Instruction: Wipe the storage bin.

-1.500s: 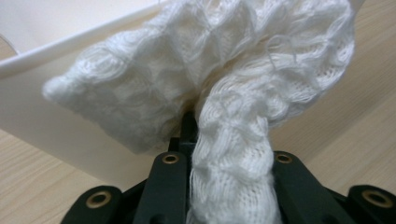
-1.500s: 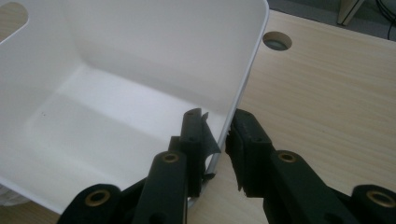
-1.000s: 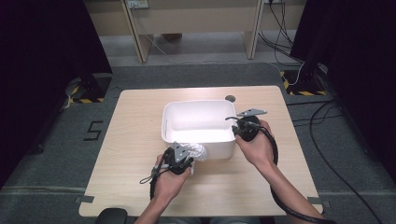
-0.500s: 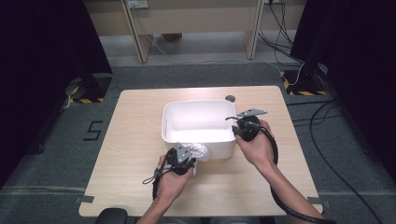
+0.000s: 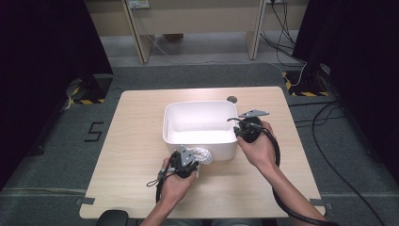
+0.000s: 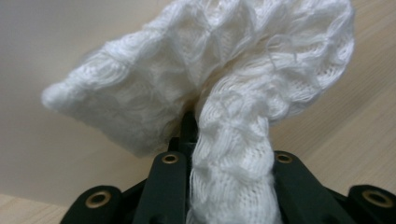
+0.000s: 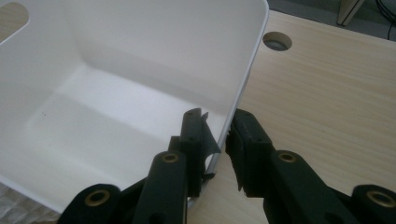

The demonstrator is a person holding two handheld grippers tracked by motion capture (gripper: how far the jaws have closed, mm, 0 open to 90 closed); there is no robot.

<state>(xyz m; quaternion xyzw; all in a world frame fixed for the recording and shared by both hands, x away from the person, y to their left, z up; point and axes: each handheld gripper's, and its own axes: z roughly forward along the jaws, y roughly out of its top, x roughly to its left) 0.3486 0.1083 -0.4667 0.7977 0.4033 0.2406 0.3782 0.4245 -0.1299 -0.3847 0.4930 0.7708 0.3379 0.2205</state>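
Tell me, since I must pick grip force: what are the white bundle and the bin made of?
The white bundle looks like soft knitted cotton-like fabric: open loops, fuzzy threads. The bin seems smooth, slightly glossy moulded plastic: thin rim, rounded corners, soft sheen.

Wooden table (image 5: 141,141), grey carpet floor (image 5: 56,155), black-yellow hazard tape (image 5: 87,100)

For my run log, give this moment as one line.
left gripper: shut on white cloth | right gripper: clamps white bin wall | bin: empty
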